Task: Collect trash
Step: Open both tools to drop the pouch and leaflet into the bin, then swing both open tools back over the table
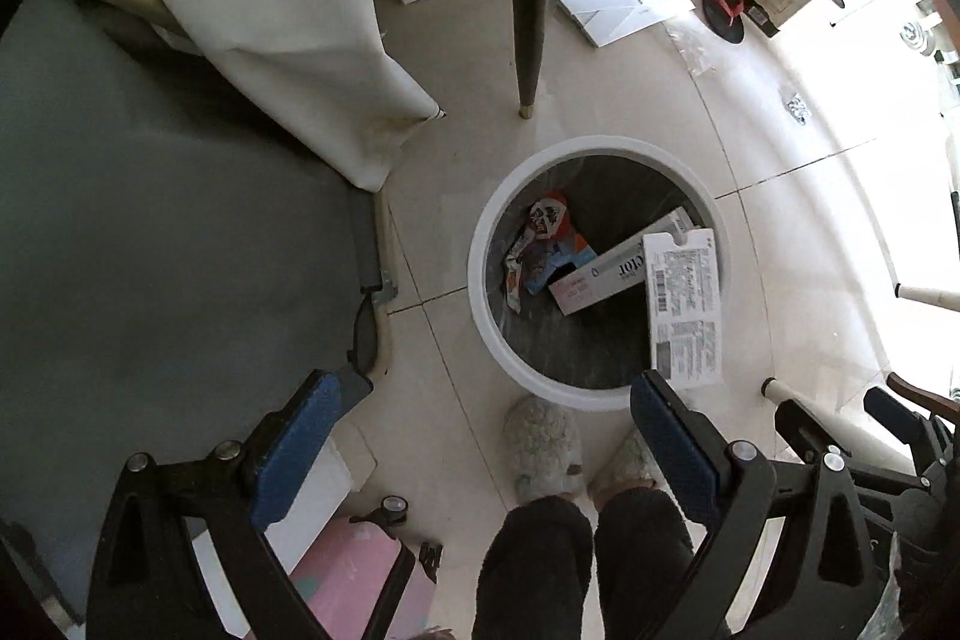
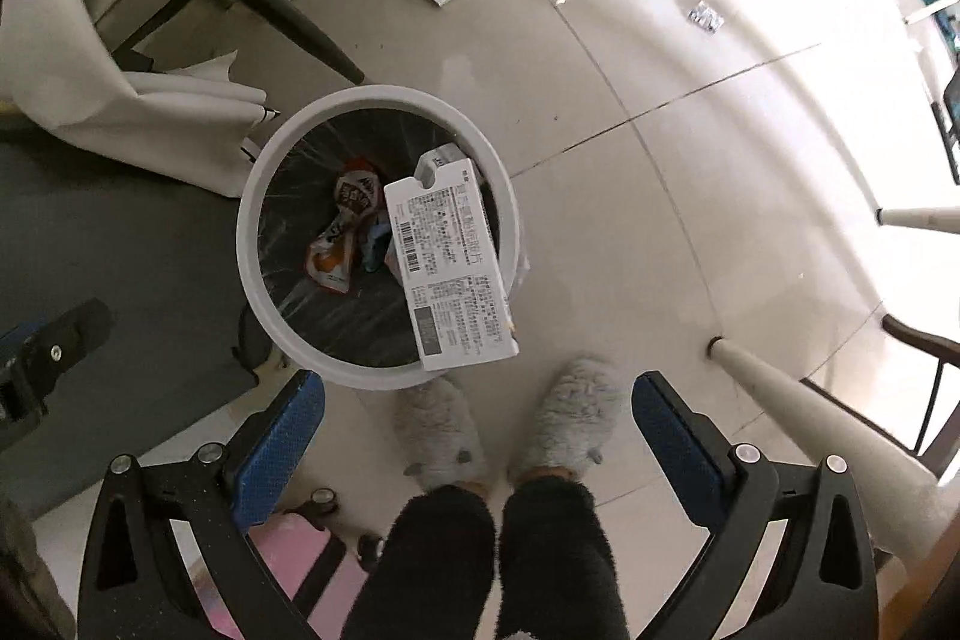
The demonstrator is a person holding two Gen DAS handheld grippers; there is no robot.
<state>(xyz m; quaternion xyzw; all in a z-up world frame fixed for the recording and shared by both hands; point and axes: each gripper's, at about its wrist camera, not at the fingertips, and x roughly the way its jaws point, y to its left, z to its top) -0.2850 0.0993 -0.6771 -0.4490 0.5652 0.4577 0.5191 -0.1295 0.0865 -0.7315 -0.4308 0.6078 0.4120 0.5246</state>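
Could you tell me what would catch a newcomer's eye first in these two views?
Probably the white printed box, seemingly in mid-air over the near rim of the round white bin, which already holds snack wrappers and another carton. Next, the grey fluffy slippers just below the bin, framed by the open right hand-held gripper and left hand-held gripper.

white bin (image 2: 252,244), white printed box (image 2: 450,268), blue pads (image 2: 282,448)

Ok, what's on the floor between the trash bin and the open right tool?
In the right wrist view, the person's two fuzzy grey slippers stand on bare tile between the white bin and the right tool; nothing else lies there.
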